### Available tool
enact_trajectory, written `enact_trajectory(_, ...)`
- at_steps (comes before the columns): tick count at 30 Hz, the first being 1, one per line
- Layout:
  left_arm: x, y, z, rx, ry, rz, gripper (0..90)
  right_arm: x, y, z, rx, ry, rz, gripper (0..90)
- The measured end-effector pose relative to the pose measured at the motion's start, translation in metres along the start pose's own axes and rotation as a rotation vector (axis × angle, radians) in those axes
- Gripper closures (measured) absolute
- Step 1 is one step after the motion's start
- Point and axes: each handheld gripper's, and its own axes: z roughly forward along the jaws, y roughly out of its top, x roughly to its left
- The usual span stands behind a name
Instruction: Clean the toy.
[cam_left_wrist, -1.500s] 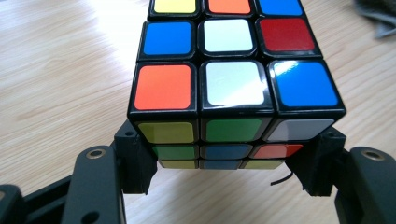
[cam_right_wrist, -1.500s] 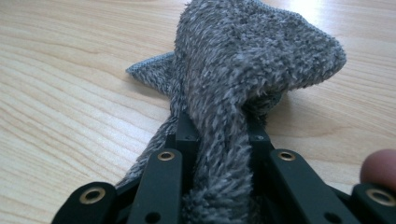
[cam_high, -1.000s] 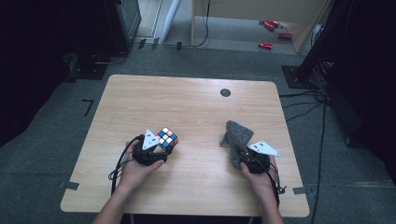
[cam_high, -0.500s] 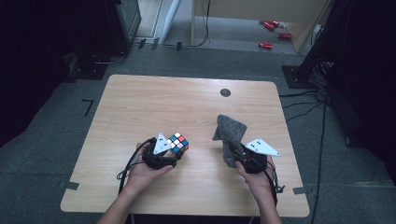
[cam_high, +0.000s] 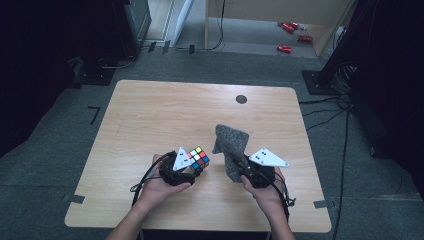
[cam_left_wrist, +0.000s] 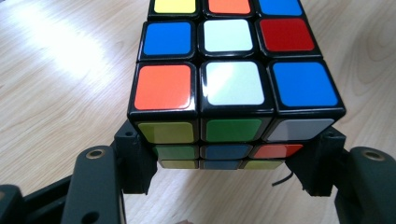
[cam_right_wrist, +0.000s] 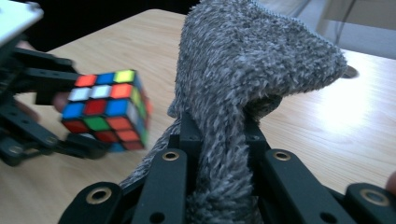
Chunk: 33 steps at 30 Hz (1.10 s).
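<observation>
A scrambled Rubik's cube (cam_high: 198, 157) (cam_left_wrist: 233, 79) is clamped between the jaws of my left gripper (cam_high: 192, 164) (cam_left_wrist: 229, 144), lifted off the wooden table (cam_high: 165, 115). In the right gripper view the cube (cam_right_wrist: 107, 109) and that left gripper (cam_right_wrist: 32, 112) appear at the left. My right gripper (cam_high: 237, 162) (cam_right_wrist: 219, 140) is shut on a grey fuzzy cloth (cam_high: 231, 150) (cam_right_wrist: 252, 79), which stands up bunched above the jaws. Cube and cloth sit close together near the table's front middle, with a small gap between them.
A round dark grommet (cam_high: 241, 99) sits near the table's far edge. Cables (cam_high: 145, 180) trail from both grippers toward the front edge. Dark equipment stands on the floor left and right; red items (cam_high: 290, 35) lie on the floor far back.
Both grippers have moved toward each other. The cube went right and the cloth went left, so the gap between them has narrowed. Both grips stayed as they were.
</observation>
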Motion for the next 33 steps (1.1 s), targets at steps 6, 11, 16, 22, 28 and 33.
enact_trajectory(6,-0.014,0.005,0.007,0.038,-0.024,0.063,35.3,0.028,0.007,0.005,0.004,0.035,-0.049,77.6)
enact_trajectory(11,-0.026,0.009,0.010,0.040,-0.044,0.093,35.3,0.046,0.003,0.018,0.042,0.057,-0.091,77.2)
enact_trajectory(16,-0.031,0.012,0.012,0.062,-0.046,0.092,35.3,0.059,-0.004,0.028,0.062,0.069,-0.081,76.8)
enact_trajectory(22,-0.030,0.013,0.011,0.062,-0.046,0.080,35.4,0.068,-0.005,0.030,0.058,0.093,-0.120,75.9)
enact_trajectory(28,-0.029,0.012,0.012,0.061,-0.051,0.074,35.4,0.050,-0.007,0.031,0.068,0.105,-0.065,68.1)
enact_trajectory(33,-0.021,0.012,0.008,0.039,-0.058,0.042,35.4,0.049,-0.002,0.028,0.080,0.123,-0.076,44.8)
